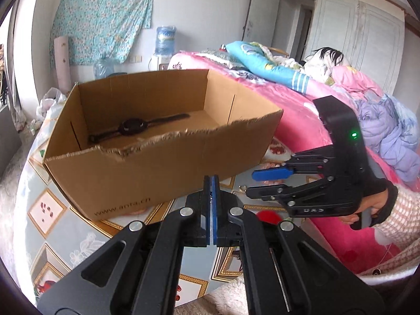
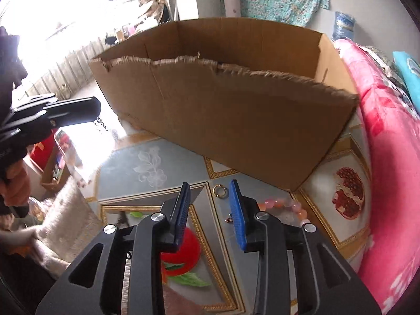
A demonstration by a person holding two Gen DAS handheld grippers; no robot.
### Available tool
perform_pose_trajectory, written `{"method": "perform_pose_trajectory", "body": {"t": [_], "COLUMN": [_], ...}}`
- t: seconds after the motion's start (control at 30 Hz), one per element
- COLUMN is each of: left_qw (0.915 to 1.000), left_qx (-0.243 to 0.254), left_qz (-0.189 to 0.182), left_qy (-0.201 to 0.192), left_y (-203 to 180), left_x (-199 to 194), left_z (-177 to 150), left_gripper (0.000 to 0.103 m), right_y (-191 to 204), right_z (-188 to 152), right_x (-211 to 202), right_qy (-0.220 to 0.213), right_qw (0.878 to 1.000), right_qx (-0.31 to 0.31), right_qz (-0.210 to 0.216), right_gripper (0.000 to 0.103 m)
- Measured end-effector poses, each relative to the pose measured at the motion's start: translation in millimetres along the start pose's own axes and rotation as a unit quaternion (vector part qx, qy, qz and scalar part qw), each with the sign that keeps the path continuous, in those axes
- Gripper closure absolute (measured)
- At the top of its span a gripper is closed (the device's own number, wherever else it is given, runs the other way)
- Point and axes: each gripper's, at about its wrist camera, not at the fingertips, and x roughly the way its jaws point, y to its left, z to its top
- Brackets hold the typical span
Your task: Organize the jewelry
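The cardboard box (image 1: pixel 147 162) carried "www.anta.cn" on its near wall at about 7 o'clock. Inside lay a black watch (image 1: pixel 132 127), its strap running from 8 to 2 o'clock across the box floor. A gold ring (image 2: pixel 220 191) and pink bead bracelet (image 2: pixel 286 206) lay on the patterned tablecloth (image 2: pixel 147 162) beside a pink bed (image 1: pixel 296 120). The left gripper (image 1: pixel 211 183) had its pads pressed together, empty; the right gripper (image 2: pixel 210 194) stood apart over the ring, holding nothing
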Motion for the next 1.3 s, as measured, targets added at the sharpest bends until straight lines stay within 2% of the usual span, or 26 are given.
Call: {"method": "perform_pose_trajectory", "body": {"t": [0.1, 0.2, 0.23, 0.4, 0.43, 0.6, 0.77, 0.87, 1.1, 1.3], "left_qw": [1.0000, 0.9999, 0.9999, 0.9999, 0.9999, 1.0000, 1.0000, 1.0000, 0.9997, 0.9990], "left_qx": [-0.006, -0.010, -0.011, -0.014, -0.013, -0.009, -0.008, -0.008, -0.017, -0.028], "left_qz": [0.003, 0.005, 0.006, 0.003, 0.004, 0.002, 0.003, 0.003, 0.008, 0.015], "left_qy": [0.004, 0.008, 0.008, 0.007, 0.008, 0.003, -0.003, -0.003, 0.019, 0.033], "left_y": [4, 8, 9, 11, 11, 8, 7, 5, 5, 11], "left_x": [3, 6, 7, 9, 9, 7, 1, 1, 16, 26], "left_z": [-4, -7, -7, -9, -9, -8, -6, -7, -17, -24], "left_gripper": [0.103, 0.103, 0.103, 0.103, 0.103, 0.103, 0.103, 0.103, 0.103, 0.103], "right_y": [0, 1, 1, -6, -7, -17, -22, -24, -25, -22], "right_z": [3, 3, 3, 4, 4, -1, -4, -3, -2, 3], "right_x": [9, 13, 13, 15, 14, 7, -17, -26, -8, 1], "right_qy": [0.015, 0.020, 0.022, 0.018, 0.018, 0.014, -0.006, -0.012, 0.026, 0.039], "right_qw": [1.000, 1.000, 1.000, 1.000, 1.000, 1.000, 1.000, 1.000, 0.999, 0.999], "right_qx": [-0.012, -0.023, -0.021, -0.006, -0.002, 0.017, 0.025, 0.022, 0.004, 0.003], "right_qz": [0.000, 0.001, 0.005, 0.011, 0.014, 0.016, 0.017, 0.004, -0.026, -0.009], "right_gripper": [0.074, 0.084, 0.092, 0.093, 0.103, 0.103, 0.103, 0.103, 0.103, 0.103]}}
